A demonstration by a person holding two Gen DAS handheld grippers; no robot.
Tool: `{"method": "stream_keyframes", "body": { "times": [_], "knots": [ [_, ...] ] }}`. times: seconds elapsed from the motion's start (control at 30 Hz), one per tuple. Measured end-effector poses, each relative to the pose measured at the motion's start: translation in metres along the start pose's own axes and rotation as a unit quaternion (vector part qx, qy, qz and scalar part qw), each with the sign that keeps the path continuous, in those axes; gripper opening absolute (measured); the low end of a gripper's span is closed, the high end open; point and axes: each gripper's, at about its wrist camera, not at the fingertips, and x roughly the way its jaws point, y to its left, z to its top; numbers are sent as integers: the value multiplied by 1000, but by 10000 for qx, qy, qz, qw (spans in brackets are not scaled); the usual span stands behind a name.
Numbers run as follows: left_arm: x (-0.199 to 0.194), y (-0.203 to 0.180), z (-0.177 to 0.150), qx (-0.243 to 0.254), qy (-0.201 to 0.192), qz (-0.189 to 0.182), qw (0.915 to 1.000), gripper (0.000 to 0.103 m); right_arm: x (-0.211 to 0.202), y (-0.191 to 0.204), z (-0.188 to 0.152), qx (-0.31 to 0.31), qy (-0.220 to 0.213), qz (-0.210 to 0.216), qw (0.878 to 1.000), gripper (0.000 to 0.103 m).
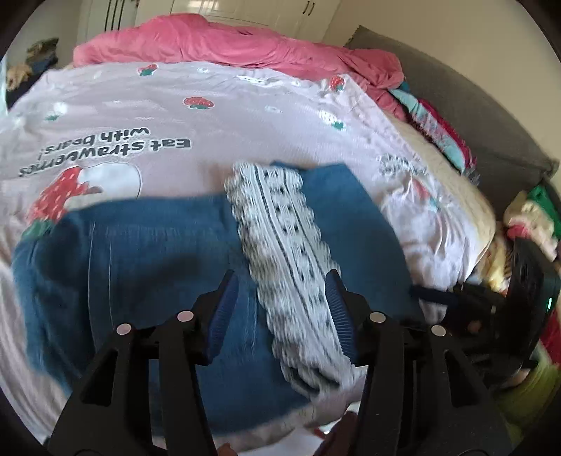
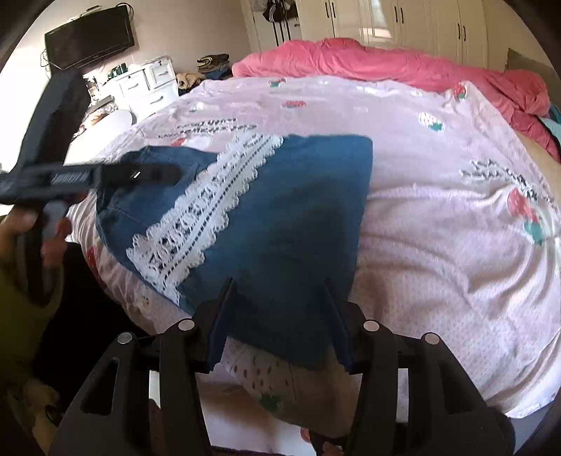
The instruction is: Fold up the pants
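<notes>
Both claws, left claw point(image 1: 280, 305) and right claw point(image 2: 278, 315), tilt down, parted, over the pants point(image 2: 287, 210).

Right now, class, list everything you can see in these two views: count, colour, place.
pants: one, blue, folded on the bedspread, near edge
lace band: one, white, diagonal across the pants
bedspread: one, pale pink, strawberry print, covering the bed
duvet: one, bright pink, bunched at the far side
television: one, black, on the wall
drawer unit: one, white, under the television
wardrobe doors: several, white, far wall
left gripper: one, black, open over the lace
right gripper: one, black, open over the pants' edge
</notes>
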Motion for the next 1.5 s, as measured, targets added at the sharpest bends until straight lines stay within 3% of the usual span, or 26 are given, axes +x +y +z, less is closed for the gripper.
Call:
{"method": "stream_keyframes", "body": {
  "times": [0.1,0.23,0.4,0.63,0.77,0.87,0.97,1.03,1.27,1.5],
  "knots": [
    [5,-10,-11,191,183,214,9994,53,14,-4,0,90,257,-135,9995,52],
    [25,-9,-25,183,571,421,9973,53,13,-7,-1,168,326,-134,9992,53],
    [28,-9,-29,285,560,532,9966,54,14,-7,-2,211,315,-30,9993,58],
    [16,-9,-34,123,462,481,9977,58,12,-5,-1,190,250,112,9994,69],
    [-1,-7,-36,9,369,461,9983,64,7,-10,-1,384,109,287,9988,70],
    [-16,-3,-38,-35,247,534,9983,66,0,-15,0,592,-122,376,9975,81],
    [-32,5,-40,-149,118,587,9981,70,-12,-16,3,709,-460,402,9956,82],
    [-44,12,-41,-224,21,645,9977,73,-18,-16,5,727,-601,369,9949,95],
    [-76,45,-44,-562,-279,1018,9928,80,-23,-8,22,633,-564,314,9959,96],
    [-84,72,-52,-930,-348,1057,9894,86,-22,11,56,289,-592,338,9973,98]
  ]
}}
